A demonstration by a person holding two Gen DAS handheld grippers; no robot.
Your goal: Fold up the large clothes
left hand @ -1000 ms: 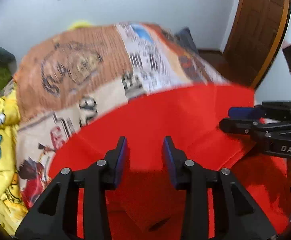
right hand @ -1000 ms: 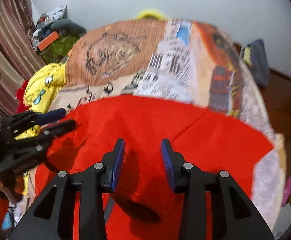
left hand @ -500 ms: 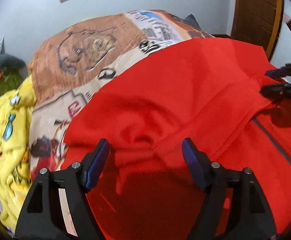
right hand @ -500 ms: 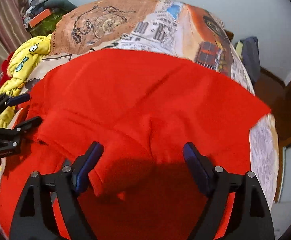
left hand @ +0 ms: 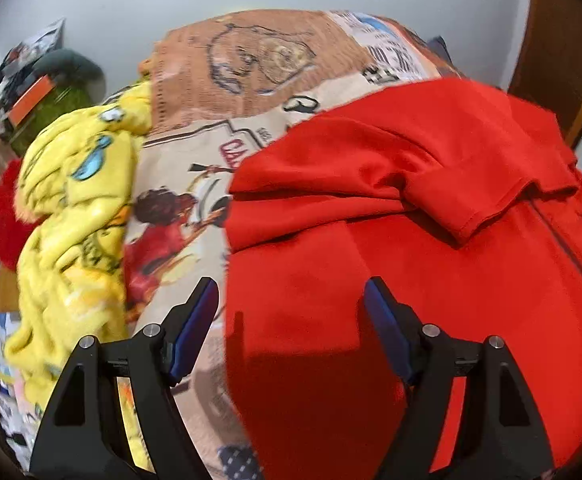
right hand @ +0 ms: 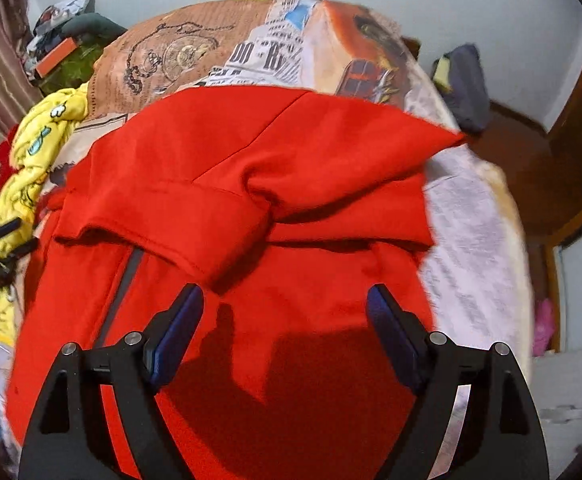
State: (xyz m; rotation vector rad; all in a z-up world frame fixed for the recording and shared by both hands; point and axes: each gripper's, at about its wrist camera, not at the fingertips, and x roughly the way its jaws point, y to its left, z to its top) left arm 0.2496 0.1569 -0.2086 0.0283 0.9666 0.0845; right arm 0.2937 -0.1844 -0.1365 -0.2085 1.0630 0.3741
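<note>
garment: red jacket [left hand: 431, 280] [right hand: 251, 200], plain bright red, soft thick cloth
state: partly folded, far part turned back toward the near part
fold edge: thick hem lying in a loose ridge across the middle, with creases bunched at its centre
detail: dark zip line running down the near part
place: spread flat on a printed bedcover [left hand: 219, 92] [right hand: 331, 52]

both hand-held grippers [left hand: 291, 312] [right hand: 285, 316] spread wide
</note>
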